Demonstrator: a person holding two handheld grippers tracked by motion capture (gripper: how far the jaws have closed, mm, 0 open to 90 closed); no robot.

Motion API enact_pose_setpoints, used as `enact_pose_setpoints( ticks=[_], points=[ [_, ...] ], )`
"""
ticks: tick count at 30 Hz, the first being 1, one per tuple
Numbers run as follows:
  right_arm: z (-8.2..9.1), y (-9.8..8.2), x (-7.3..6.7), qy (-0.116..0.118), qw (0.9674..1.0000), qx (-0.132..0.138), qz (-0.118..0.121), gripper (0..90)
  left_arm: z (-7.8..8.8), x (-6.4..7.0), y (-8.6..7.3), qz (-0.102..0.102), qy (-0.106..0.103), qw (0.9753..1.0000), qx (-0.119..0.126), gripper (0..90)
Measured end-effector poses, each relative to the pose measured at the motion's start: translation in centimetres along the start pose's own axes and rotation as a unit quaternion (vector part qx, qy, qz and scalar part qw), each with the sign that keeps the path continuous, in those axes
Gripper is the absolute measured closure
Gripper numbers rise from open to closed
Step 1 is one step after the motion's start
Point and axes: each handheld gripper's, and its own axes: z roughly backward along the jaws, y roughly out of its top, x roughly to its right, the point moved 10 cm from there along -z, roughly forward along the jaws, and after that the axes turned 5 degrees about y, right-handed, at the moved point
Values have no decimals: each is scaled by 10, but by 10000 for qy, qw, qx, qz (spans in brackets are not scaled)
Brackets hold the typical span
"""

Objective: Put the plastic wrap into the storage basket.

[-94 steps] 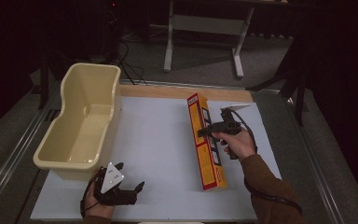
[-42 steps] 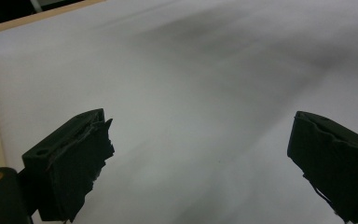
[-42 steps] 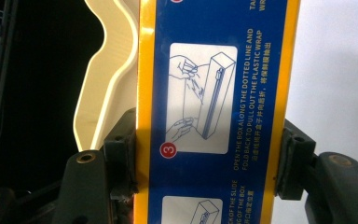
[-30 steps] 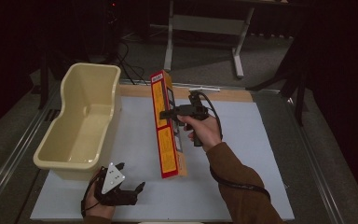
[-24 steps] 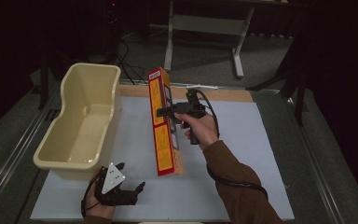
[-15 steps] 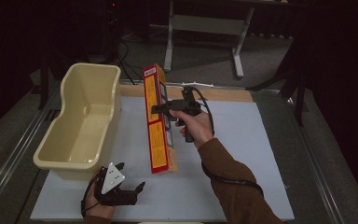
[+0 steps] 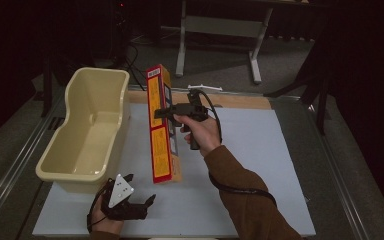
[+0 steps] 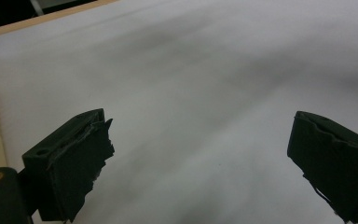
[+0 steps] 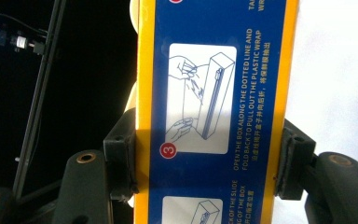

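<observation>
Right claw (image 7: pixel 161 113) clenched on long yellow-and-red cardboard wrap box (image 7: pixel 160 130), raised beside cream plastic tub (image 7: pixel 87 132). Left claw (image 7: pixel 139 206) spread wide, low over white counter (image 7: pixel 260 165).

Dim lab or studio, white-topped table (image 7: pixel 280 165) with metal rails, black curtains, trailing cables (image 7: pixel 130 55), grey floor

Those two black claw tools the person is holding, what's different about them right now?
The right gripper has its jaws shut on the long yellow and red box, while the left gripper has its jaws wide apart and holds nothing. The right one is raised beside the cream tub; the left one sits low, near the front edge of the white mat. Both are black, two-jawed and held in a hand.
</observation>
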Motion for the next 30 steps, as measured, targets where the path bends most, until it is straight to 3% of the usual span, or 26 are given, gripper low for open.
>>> enact_pose_setpoints(
  ticks=[18,23,30],
  points=[
    [-22,9,-26,188,9997,130,24,387,-1,0,1,-9,-15,10000,14,53],
    [-26,11,-29,243,9996,153,-40,387,-1,0,1,-5,-15,10000,22,53],
    [-32,14,-29,151,9997,203,-30,387,-1,1,1,-22,-20,10000,22,54]
  ],
)
